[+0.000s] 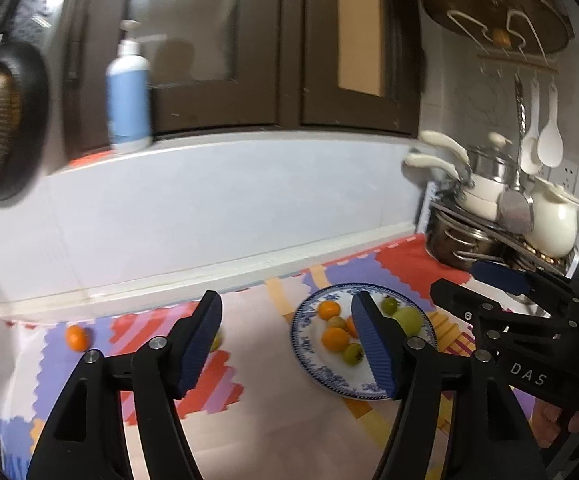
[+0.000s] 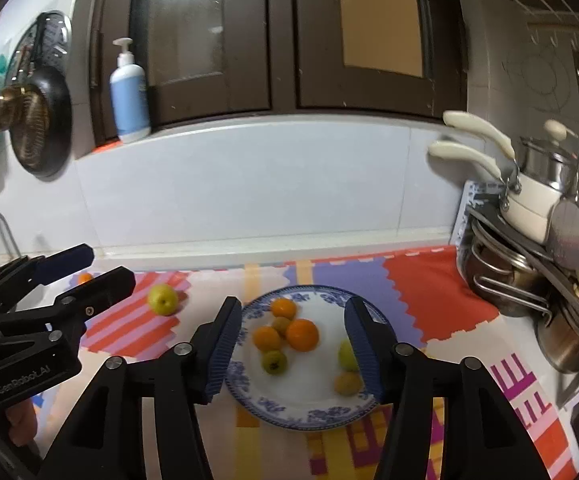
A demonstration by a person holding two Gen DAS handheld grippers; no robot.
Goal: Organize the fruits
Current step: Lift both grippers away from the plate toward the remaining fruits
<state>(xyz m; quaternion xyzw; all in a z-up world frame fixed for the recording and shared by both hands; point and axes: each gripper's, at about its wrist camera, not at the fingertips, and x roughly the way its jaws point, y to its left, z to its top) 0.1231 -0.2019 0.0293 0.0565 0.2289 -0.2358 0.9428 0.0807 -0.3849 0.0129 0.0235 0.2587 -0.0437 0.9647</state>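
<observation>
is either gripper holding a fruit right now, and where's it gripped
Nothing is held. The left gripper and right gripper are both open with nothing between their pads, above the plate of fruit.

Glossy glazed plate [image 2: 249,396], ribbed matt gripper pads [image 2: 219,354] (rubbery-looking), shiny steel pots [image 2: 501,280].
</observation>
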